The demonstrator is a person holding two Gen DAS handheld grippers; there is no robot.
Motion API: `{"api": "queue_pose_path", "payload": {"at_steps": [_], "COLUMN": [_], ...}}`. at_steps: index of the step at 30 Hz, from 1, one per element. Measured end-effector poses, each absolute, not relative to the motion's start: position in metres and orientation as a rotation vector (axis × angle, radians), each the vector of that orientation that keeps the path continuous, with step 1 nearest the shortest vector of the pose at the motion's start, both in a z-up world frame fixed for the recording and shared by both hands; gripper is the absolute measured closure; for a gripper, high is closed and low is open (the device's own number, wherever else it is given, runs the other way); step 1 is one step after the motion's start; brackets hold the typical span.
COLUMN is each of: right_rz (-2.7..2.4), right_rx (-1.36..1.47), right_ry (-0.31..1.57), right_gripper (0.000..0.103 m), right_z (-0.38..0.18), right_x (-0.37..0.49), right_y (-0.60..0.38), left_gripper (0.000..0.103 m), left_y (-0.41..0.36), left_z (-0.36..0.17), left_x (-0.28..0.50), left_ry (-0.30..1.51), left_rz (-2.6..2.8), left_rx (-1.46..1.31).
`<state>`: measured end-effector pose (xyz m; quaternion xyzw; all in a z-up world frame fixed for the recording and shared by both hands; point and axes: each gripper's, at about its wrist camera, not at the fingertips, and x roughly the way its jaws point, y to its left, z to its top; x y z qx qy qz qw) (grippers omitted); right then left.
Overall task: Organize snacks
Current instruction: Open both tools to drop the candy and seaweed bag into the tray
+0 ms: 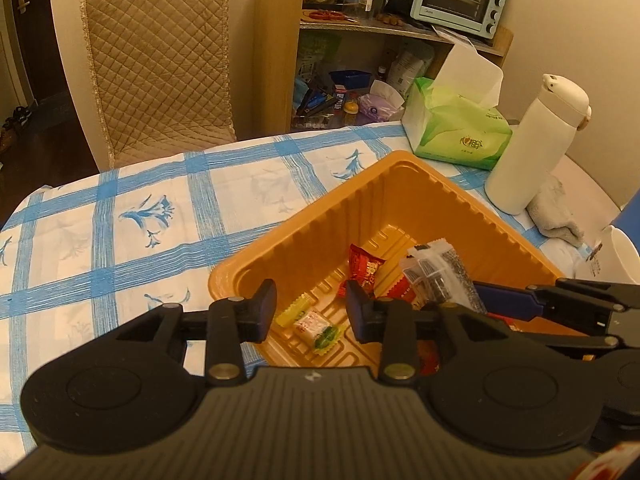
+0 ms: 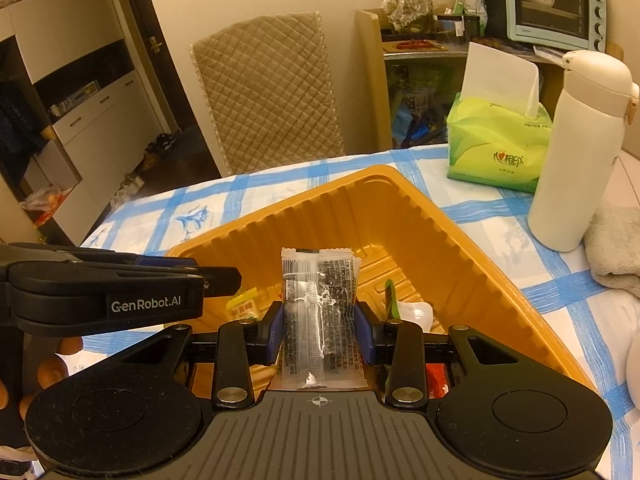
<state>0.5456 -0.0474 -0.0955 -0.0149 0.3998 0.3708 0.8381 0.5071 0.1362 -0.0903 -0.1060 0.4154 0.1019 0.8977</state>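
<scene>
Clear-wrapped packet (image 2: 320, 316) pinched in your right gripper (image 2: 320, 330); left gripper (image 1: 311, 312) parted, empty. Release over orange tray (image 2: 460, 236), else packet snags rim.

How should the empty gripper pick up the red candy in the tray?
Probably by its puffy middle, coming straight down from above. The red candy lies low on the tray floor, with tall walls blocking any sideways reach. The left gripper is open above the tray; its fingers should close across the wrapper's narrow width, not the crinkly ends.
</scene>
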Motion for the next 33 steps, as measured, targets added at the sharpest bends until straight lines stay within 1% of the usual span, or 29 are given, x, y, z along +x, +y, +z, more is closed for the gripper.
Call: {"api": "queue_pose_path", "payload": {"at_steps": [15,19,22,24,25,27,29,33], "right_rz": [0.795,0.786,0.781,0.780,0.779,0.773,0.767,0.760], "right_rx": [-0.016,0.007,0.006,-0.002,-0.007,-0.008,-0.004,-0.006], "right_ry": [0.831,0.837,0.834,0.836,0.833,0.827,0.818,0.792], "right_gripper": [0.065,0.065,0.064,0.063,0.062,0.055,0.043,0.032], "right_z": [-0.098,-0.096,-0.094,-0.093,-0.092,-0.090,-0.088,-0.079], "right_x": [0.549,0.551,0.550,0.548,0.547,0.544,0.540,0.531], "right_y": [-0.040,-0.042,-0.045,-0.047,-0.048,-0.052,-0.057,-0.070], "left_gripper": [0.068,0.063,0.061,0.058,0.057,0.057,0.052,0.047], "left_y": [0.145,0.145,0.145,0.143,0.143,0.141,0.140,0.135], "left_z": [-0.086,-0.082,-0.079,-0.076,-0.075,-0.073,-0.070,-0.059], "left_x": [0.504,0.502,0.497,0.495,0.493,0.490,0.486,0.476], "left_ry": [0.850,0.840,0.831,0.827,0.823,0.816,0.811,0.789], "left_rz": [0.214,0.215,0.214,0.212,0.211,0.207,0.207,0.204], "left_rx": [-0.219,-0.219,-0.217,-0.214,-0.211,-0.208,-0.208,-0.206]}}
